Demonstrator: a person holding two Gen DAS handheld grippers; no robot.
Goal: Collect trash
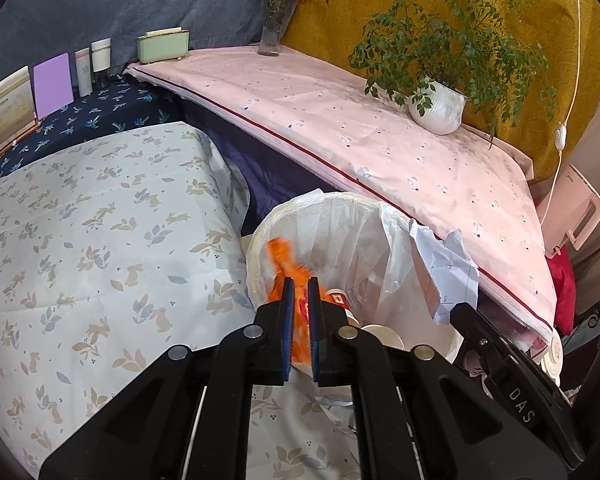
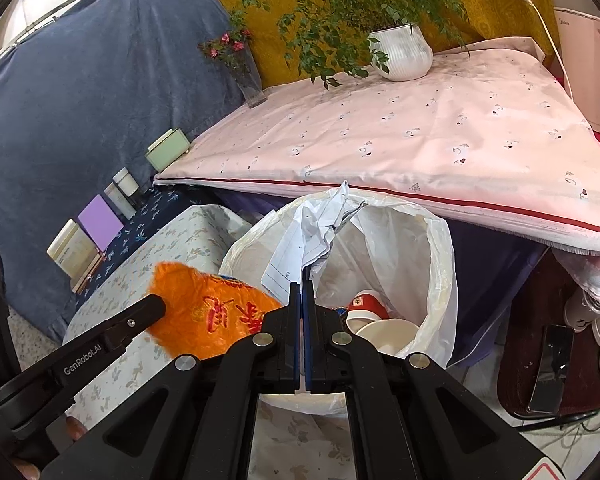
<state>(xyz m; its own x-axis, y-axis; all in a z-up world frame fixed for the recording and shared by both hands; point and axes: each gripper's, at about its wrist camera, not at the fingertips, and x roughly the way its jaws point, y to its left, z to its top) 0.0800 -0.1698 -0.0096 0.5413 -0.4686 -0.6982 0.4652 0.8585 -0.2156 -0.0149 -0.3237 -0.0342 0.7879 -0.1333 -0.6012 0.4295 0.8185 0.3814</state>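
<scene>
A trash bin lined with a white plastic bag stands between two cloth-covered surfaces, with paper cups lying inside. My left gripper is shut on an orange plastic wrapper with red lettering, held over the bin's near left rim. The right wrist view shows that wrapper at the tip of the left gripper. My right gripper is shut on a crumpled white paper above the bin. In the left wrist view the paper hangs at the bin's right side off the right gripper.
A pink-clothed table behind the bin carries a potted plant and a flower vase. A rabbit-print cloth covers the surface on the left, with books, bottles and a green box behind. A dark stool and cables sit to the right.
</scene>
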